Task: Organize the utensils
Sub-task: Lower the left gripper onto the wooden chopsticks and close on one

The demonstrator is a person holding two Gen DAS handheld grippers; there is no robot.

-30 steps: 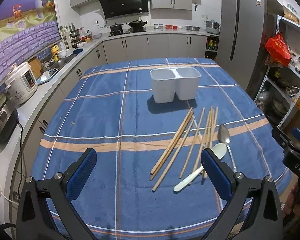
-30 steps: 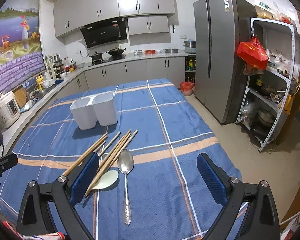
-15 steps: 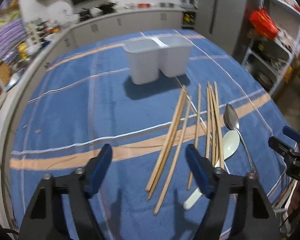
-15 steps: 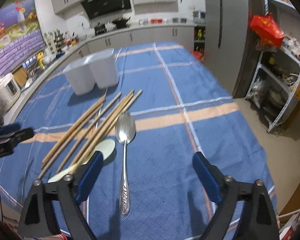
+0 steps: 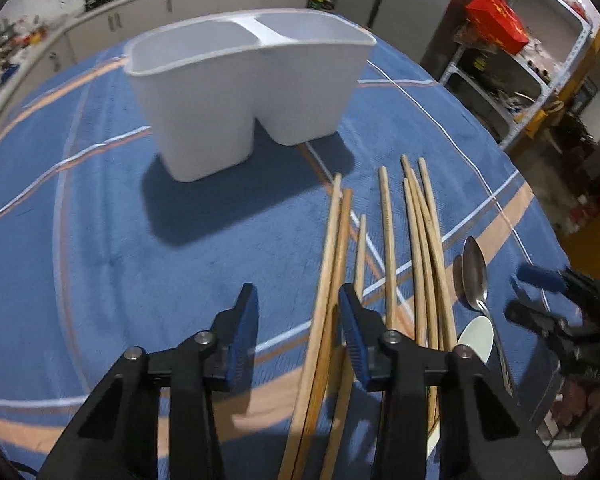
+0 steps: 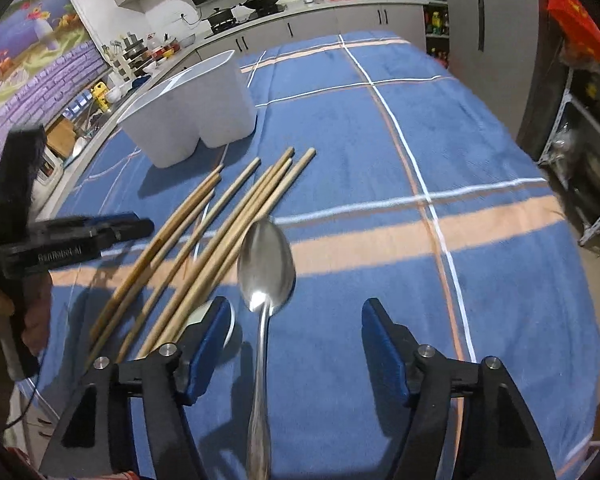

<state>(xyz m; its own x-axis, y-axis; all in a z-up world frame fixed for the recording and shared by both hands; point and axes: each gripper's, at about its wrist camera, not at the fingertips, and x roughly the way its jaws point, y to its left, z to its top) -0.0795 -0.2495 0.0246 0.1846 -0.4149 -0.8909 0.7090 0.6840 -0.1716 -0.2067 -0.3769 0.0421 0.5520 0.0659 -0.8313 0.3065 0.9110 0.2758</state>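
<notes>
Several wooden chopsticks (image 5: 388, 240) (image 6: 228, 216) lie fanned on the blue checked cloth. My left gripper (image 5: 298, 332) hangs low over them with its jaws closing. The two leftmost chopsticks (image 5: 332, 280) run between its pads, close to the right pad, and neither pad presses on them. A metal spoon (image 6: 266, 268) (image 5: 474, 276) lies to the right of the chopsticks. My right gripper (image 6: 298, 346) straddles its handle, jaws closing with wide gaps on both sides. A white ceramic spoon (image 5: 474, 338) (image 6: 204, 314) is partly hidden behind the right gripper's left pad. The white two-compartment holder (image 5: 252, 92) (image 6: 188, 108) stands empty behind.
The table's right edge drops toward a grey fridge (image 6: 484, 8) and a metal shelf with a red bag (image 5: 496, 20). A kitchen counter (image 6: 112, 92) runs along the left and back. A hand (image 6: 4, 308) holds the left gripper's body at the left of the right wrist view.
Both grippers have come down and forward onto the utensils, and their jaws have narrowed. The left now straddles two chopsticks, the right the metal spoon's handle.
</notes>
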